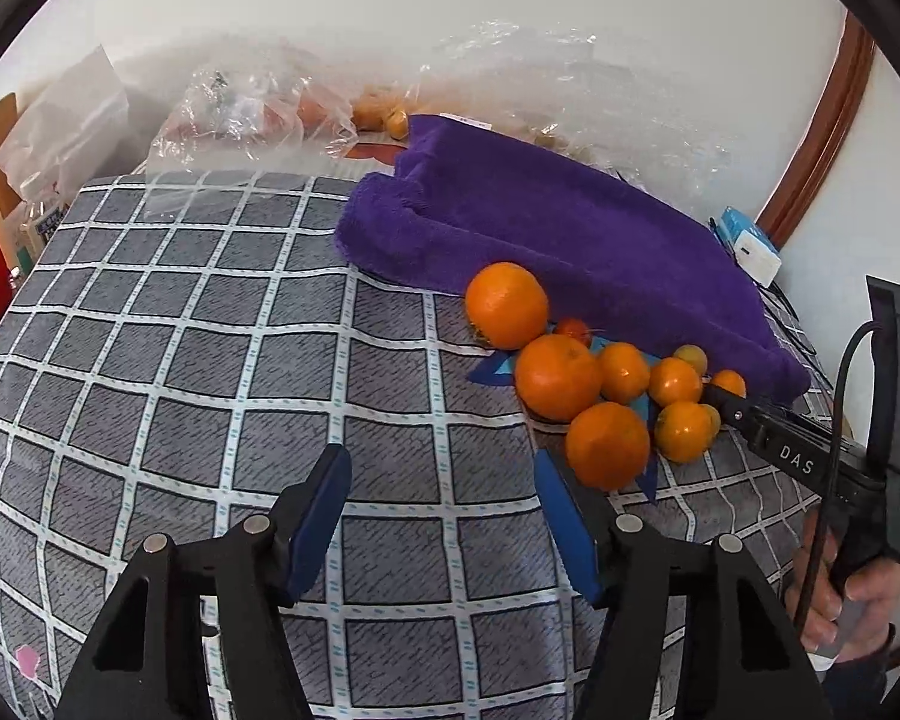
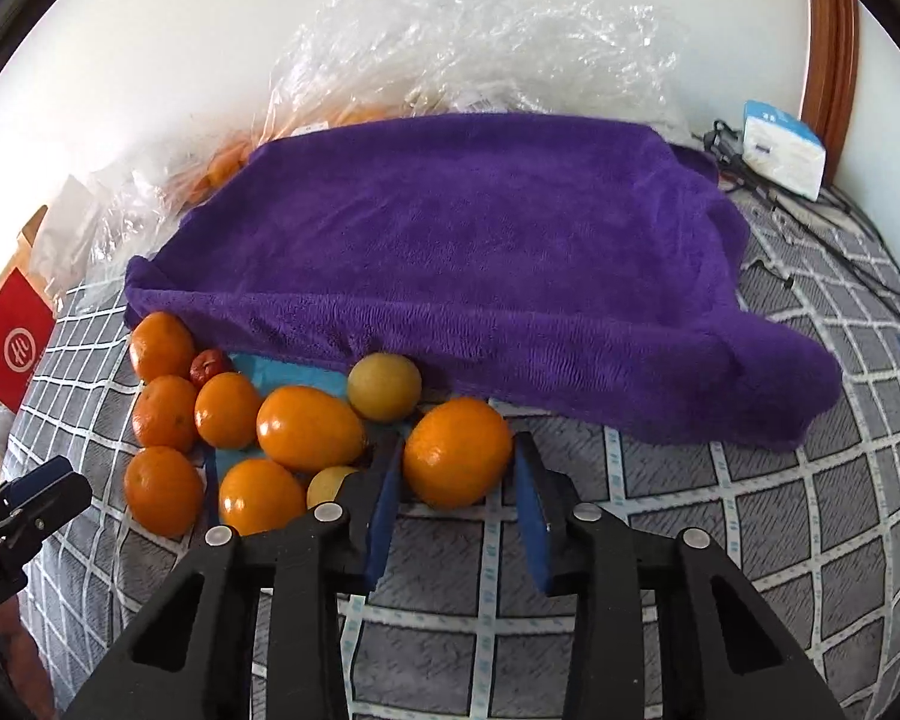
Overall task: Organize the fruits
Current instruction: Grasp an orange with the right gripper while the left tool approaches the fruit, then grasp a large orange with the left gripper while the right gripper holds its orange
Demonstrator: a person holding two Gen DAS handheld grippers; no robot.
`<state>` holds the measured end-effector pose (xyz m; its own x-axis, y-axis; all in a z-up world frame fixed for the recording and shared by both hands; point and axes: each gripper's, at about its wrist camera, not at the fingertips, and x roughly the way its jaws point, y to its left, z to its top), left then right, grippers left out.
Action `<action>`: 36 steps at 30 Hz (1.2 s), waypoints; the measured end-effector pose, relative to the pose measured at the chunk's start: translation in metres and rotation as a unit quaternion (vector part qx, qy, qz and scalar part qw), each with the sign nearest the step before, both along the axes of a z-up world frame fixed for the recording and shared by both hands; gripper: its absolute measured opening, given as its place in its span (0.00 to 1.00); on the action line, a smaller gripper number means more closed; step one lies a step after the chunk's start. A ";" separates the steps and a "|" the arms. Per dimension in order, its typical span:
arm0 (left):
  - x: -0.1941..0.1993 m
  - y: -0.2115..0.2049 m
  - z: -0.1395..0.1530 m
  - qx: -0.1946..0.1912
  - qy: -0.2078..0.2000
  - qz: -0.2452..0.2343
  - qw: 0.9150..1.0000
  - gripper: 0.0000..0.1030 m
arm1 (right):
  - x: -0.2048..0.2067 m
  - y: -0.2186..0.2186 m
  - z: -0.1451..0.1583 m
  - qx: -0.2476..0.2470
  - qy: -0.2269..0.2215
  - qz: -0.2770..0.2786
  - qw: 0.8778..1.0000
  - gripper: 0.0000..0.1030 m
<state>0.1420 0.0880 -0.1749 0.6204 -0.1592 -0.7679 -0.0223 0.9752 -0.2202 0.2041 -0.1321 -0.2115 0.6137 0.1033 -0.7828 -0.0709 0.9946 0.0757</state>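
Note:
Several oranges lie in a cluster on a blue mat (image 2: 282,375) in front of a purple towel (image 2: 480,252). A small red fruit (image 2: 208,365) and a yellowish fruit (image 2: 384,387) lie among them. My right gripper (image 2: 457,483) has its blue pads against both sides of the rightmost orange (image 2: 457,450), which rests on the checked cloth. In the left wrist view that gripper (image 1: 717,399) comes in from the right, held by a hand. My left gripper (image 1: 444,501) is open over bare cloth, its right finger (image 1: 561,510) beside the nearest orange (image 1: 607,446). It also shows at the left edge (image 2: 48,486).
A grey checked tablecloth (image 1: 210,360) covers the table. Clear plastic bags (image 1: 252,114) with more fruit lie along the back wall. A red box (image 2: 12,348) stands at the left. A white and blue box (image 2: 780,150) and cables lie at the back right.

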 end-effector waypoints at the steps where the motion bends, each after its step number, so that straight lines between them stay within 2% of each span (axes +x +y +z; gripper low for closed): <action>1: 0.002 -0.005 0.000 0.000 0.000 -0.007 1.000 0.59 | 0.000 0.000 0.000 0.000 0.000 0.003 1.000 0.34; 9: 0.010 -0.040 0.002 -0.023 -0.005 -0.064 0.998 0.59 | -0.022 -0.024 0.005 -0.036 -0.015 -0.001 0.999 0.34; 15: 0.019 -0.053 -0.011 -0.023 0.004 -0.066 0.998 0.59 | -0.032 -0.047 -0.001 -0.017 -0.020 -0.020 0.999 0.34; 20: 0.019 -0.058 -0.016 -0.007 -0.019 -0.062 0.998 0.59 | -0.037 -0.048 -0.001 -0.022 -0.035 -0.009 0.999 0.34; 22: 0.018 -0.062 -0.017 0.013 -0.028 -0.069 0.997 0.59 | -0.037 -0.047 -0.002 -0.021 -0.033 0.000 0.999 0.34; 23: 0.017 -0.064 -0.017 0.021 -0.028 -0.070 0.997 0.57 | -0.037 -0.046 -0.003 -0.024 -0.031 -0.001 0.999 0.35; 24: 0.018 -0.066 -0.016 0.023 -0.030 -0.073 0.997 0.51 | -0.037 -0.046 -0.003 -0.026 -0.030 -0.001 0.999 0.35; 26: 0.017 -0.067 -0.015 0.014 -0.036 -0.083 0.996 0.39 | -0.038 -0.044 -0.003 -0.029 -0.030 -0.002 0.999 0.35; 27: 0.016 -0.067 -0.014 0.009 -0.039 -0.083 0.996 0.37 | -0.038 -0.044 -0.004 -0.029 -0.030 -0.004 0.999 0.35; 33: 0.011 -0.062 -0.010 0.000 -0.054 -0.074 0.996 0.37 | -0.038 -0.045 -0.004 -0.023 -0.031 -0.006 0.999 0.35; 36: 0.004 -0.058 -0.004 -0.007 -0.074 -0.066 0.995 0.37 | -0.038 -0.045 -0.004 -0.026 -0.031 -0.008 0.999 0.35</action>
